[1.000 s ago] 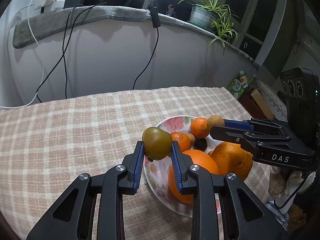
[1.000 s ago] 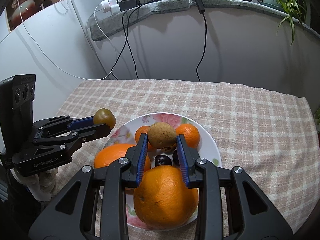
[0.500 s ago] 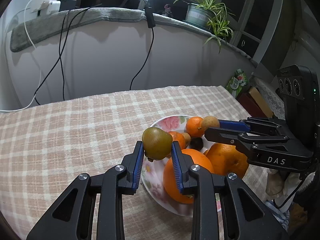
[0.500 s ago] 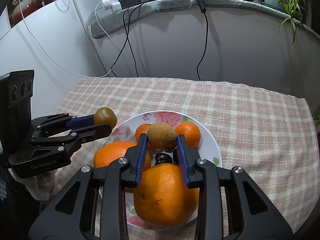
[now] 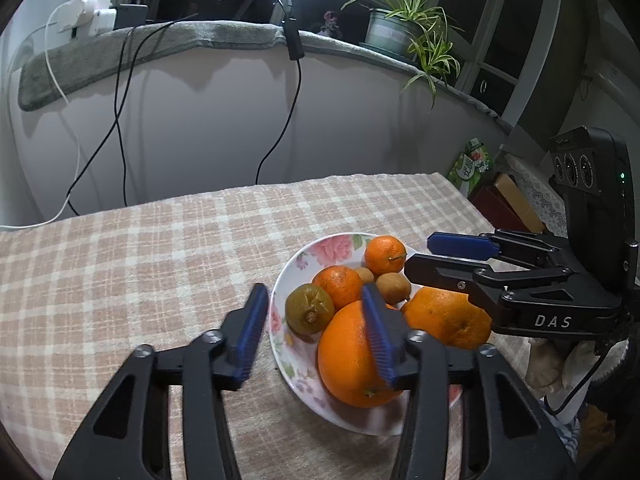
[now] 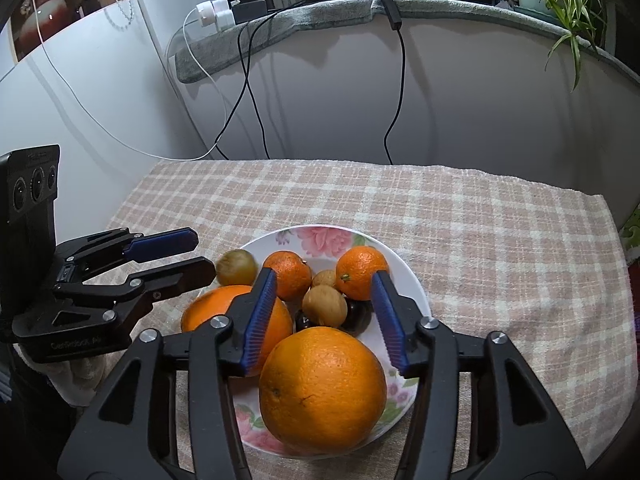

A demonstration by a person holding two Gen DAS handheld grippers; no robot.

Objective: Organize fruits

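A flowered white plate (image 5: 298, 258) (image 6: 404, 264) on the checked tablecloth holds two big oranges (image 5: 352, 356) (image 6: 322, 386), two tangerines (image 5: 385, 254) (image 6: 362, 266), dark fruits and small brown fruits. A green kiwi (image 5: 309, 309) (image 6: 237, 267) lies at the plate's left edge. A brown kiwi (image 5: 394, 287) (image 6: 325, 306) lies in the middle of the pile. My left gripper (image 5: 316, 332) (image 6: 192, 256) is open and empty just above the plate's left side. My right gripper (image 6: 326, 320) (image 5: 424, 256) is open and empty above the plate's near right side.
The checked tablecloth (image 5: 140, 256) covers the table. A curved white wall (image 5: 200, 128) with hanging cables (image 5: 288, 120) stands behind. A potted plant (image 5: 400, 28) and a white charger (image 5: 86, 16) sit on the ledge. Boxes (image 5: 504, 200) lie past the table's right edge.
Both grippers have opened. The green kiwi dropped from the left gripper onto the plate's left edge. The brown kiwi dropped from the right gripper into the pile.
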